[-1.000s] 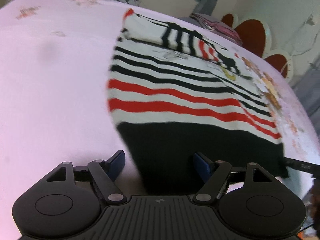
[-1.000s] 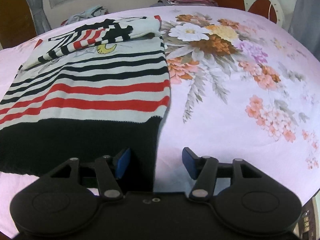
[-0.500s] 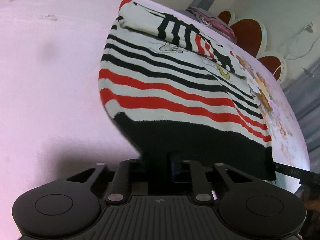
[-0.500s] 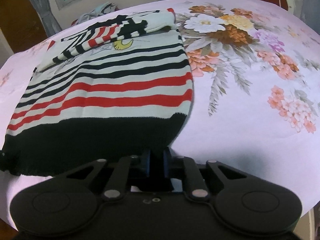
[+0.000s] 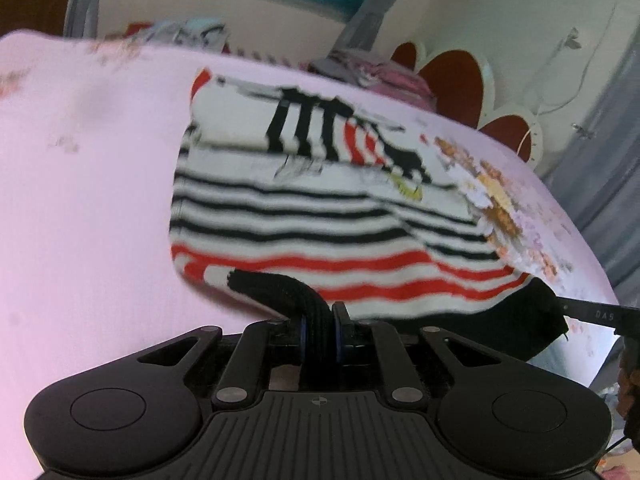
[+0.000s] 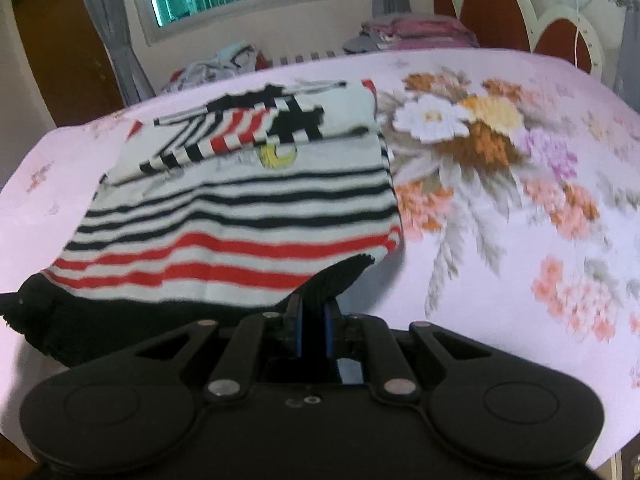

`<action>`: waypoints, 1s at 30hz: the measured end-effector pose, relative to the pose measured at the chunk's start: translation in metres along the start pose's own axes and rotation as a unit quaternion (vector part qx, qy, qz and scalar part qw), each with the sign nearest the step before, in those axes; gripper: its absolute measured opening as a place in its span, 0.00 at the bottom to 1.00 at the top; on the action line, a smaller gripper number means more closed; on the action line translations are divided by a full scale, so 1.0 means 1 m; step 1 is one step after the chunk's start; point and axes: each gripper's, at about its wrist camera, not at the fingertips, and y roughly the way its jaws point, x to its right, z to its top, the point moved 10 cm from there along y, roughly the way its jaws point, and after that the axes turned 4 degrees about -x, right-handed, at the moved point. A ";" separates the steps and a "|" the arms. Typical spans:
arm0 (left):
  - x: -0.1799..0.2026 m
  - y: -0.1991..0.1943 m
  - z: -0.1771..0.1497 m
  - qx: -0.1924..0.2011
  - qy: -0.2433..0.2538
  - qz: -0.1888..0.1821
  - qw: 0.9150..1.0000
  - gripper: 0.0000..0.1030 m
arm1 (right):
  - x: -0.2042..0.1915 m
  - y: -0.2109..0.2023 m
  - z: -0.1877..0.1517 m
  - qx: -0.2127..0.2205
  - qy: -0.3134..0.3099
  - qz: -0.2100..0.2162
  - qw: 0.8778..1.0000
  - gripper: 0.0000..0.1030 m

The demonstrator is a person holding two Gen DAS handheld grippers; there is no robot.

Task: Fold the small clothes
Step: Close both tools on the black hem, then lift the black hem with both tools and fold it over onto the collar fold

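Bed (image 6: 520, 264): pink floral sheet, bears all. Sweater (image 6: 248, 208): striped, lies mid-bed, sleeves folded across top, black hem lifted off bed. Left gripper (image 5: 319, 332): fingers pinching hem's left corner. Right gripper (image 6: 313, 330): fingers pinching hem's right corner. Risk: uneven carry skews fold; thick knit slipping from pinch drops hem short.

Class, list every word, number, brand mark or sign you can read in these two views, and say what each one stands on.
"DAS": pale letters on the black bar at the right edge of the left view; the rest is cut off.
Round crosshair mark, no letters: on the left hand-held gripper.
The sweater print is too blurred to read.
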 end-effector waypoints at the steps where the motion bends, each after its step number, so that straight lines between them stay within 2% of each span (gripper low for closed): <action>1: 0.002 -0.002 0.006 0.006 0.004 -0.001 1.000 0.12 | -0.001 -0.001 0.004 0.004 -0.002 0.002 1.000 0.10; 6: 0.010 -0.004 0.033 0.028 0.015 -0.003 1.000 0.12 | -0.006 -0.003 0.030 0.025 -0.010 0.010 1.000 0.10; 18: 0.007 0.015 0.109 0.083 -0.011 -0.002 0.996 0.12 | 0.006 0.018 0.114 0.063 0.020 0.036 0.997 0.10; 23: -0.001 0.034 0.149 0.102 -0.027 0.003 0.994 0.12 | 0.016 0.043 0.155 0.067 0.041 0.045 0.996 0.10; 30: -0.013 0.083 0.201 0.115 -0.048 0.023 0.992 0.12 | 0.024 0.103 0.210 0.058 0.076 0.057 0.994 0.10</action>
